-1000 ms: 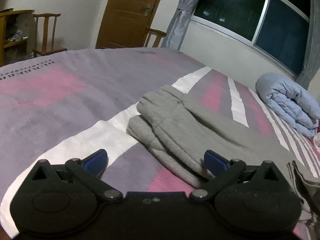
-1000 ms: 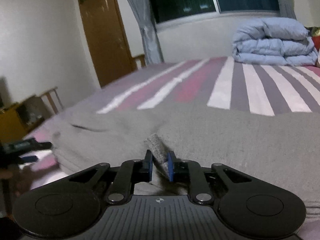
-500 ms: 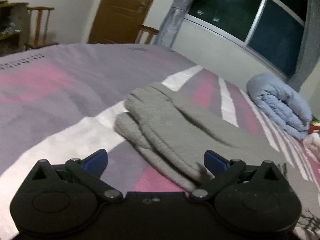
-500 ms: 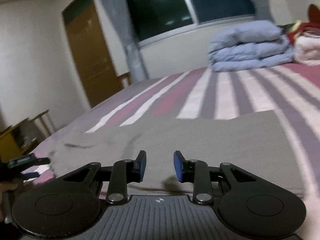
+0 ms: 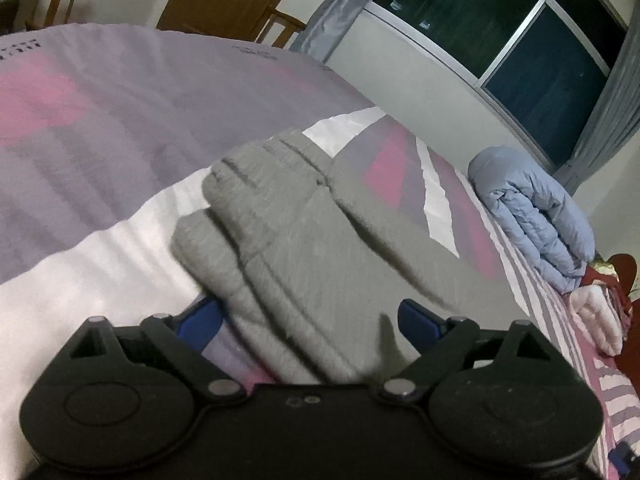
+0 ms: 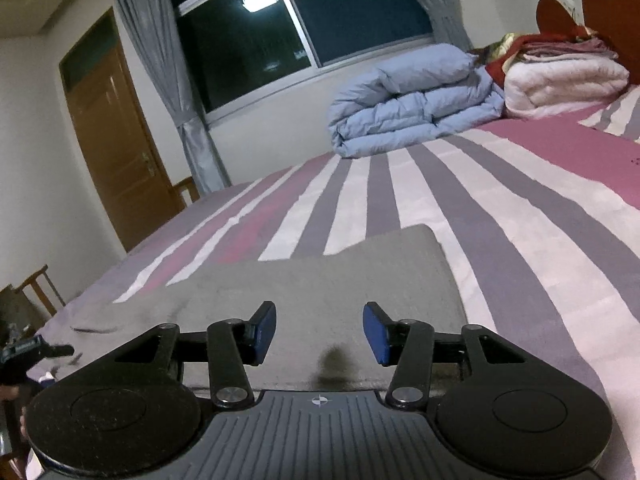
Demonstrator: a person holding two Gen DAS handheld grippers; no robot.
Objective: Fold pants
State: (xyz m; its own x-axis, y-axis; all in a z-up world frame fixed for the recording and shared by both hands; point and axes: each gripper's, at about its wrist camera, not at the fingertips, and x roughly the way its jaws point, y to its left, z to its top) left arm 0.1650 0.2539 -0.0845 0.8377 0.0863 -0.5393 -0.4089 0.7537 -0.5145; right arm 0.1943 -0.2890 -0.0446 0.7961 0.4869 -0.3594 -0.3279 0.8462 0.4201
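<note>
The grey fleece pants (image 5: 304,248) are lying partly folded on the striped pink, white and grey bedspread (image 5: 100,264). Judgement: the next grasp should take both cuff layers squarely, keeping edges aligned. The left gripper (image 5: 308,316) is hovering with jaws spread wide, straddling the leg ends. The right gripper (image 6: 320,330) is likewise standing wide, empty, above the waist end.

Grey pants (image 5: 316,248) lie on a striped bed (image 6: 520,208).
The bedspread runs in pink, grey and white bands. At the far end, by the window wall, rest a folded pale-blue duvet (image 6: 412,100) and, just beside it, a white folded blanket (image 6: 560,80).
</note>
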